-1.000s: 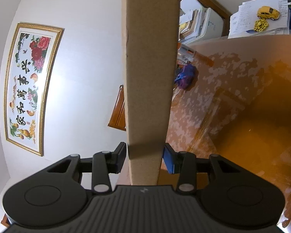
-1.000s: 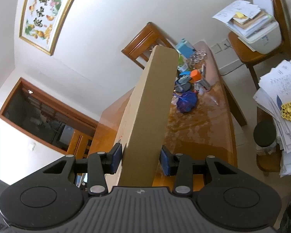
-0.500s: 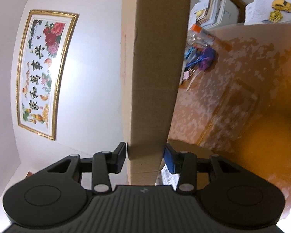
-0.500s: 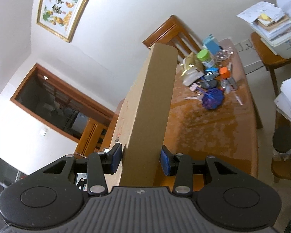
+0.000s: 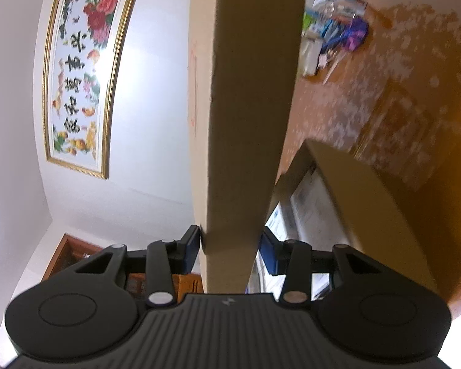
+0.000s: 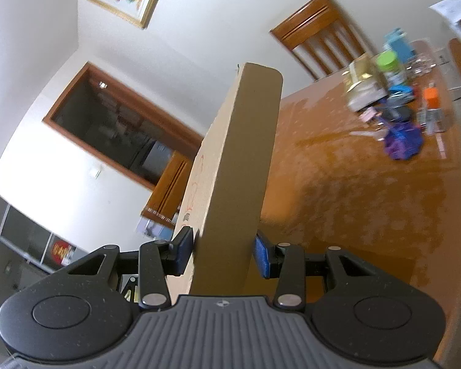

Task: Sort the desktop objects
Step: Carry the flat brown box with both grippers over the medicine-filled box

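Note:
A tall brown cardboard box wall stands upright between my left gripper's blue pads, which are shut on it. Another wall of the same box slants to the right, with white paper inside. In the right wrist view my right gripper is shut on a cardboard box wall as well, held over the wooden table. A pile of small desktop objects lies at the table's far end: a purple thing, an orange-capped item, a green-lidded jar.
A wooden chair stands behind the table's far end. A gold-framed picture hangs on the white wall. A dark wood-framed opening is at the left. The purple thing and clutter also show at the left wrist view's top right.
Both grippers have swung sideways with the cardboard still held. The clutter pile has drifted right in the right wrist view. A second box wall has come into the left wrist view.

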`<action>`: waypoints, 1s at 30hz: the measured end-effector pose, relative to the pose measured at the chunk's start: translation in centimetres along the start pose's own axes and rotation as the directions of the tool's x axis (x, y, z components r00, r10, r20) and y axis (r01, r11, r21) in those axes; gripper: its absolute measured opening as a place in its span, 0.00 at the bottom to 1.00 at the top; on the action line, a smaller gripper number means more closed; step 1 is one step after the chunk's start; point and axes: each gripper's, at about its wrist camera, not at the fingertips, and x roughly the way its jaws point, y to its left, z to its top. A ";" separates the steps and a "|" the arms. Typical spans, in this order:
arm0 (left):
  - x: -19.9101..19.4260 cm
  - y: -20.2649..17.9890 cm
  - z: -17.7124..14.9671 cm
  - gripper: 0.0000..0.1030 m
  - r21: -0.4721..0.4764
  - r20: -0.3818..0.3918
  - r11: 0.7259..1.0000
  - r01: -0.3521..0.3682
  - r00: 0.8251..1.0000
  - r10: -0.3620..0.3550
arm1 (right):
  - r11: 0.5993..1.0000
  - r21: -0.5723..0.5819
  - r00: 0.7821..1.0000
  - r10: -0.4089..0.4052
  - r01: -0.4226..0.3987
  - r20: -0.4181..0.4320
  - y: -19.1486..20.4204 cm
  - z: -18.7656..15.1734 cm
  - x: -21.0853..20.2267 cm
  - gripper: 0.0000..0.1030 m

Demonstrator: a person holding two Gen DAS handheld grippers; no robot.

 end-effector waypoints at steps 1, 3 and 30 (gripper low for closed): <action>0.1 0.1 -0.3 0.42 -0.001 -0.009 1.000 -0.002 1.000 0.002 | 1.000 -0.003 1.000 0.006 -0.006 -0.009 0.2 0.0 0.6 0.46; 0.5 0.4 -1.1 0.42 -0.002 -0.026 1.000 -0.007 1.000 0.007 | 1.000 -0.008 0.999 0.018 -0.018 -0.027 0.7 0.1 1.7 0.46; 6.0 3.9 -11.9 0.43 0.098 -0.043 0.995 0.024 0.999 -0.020 | 0.995 0.095 0.987 0.024 -0.009 -0.156 6.7 -3.9 15.4 0.47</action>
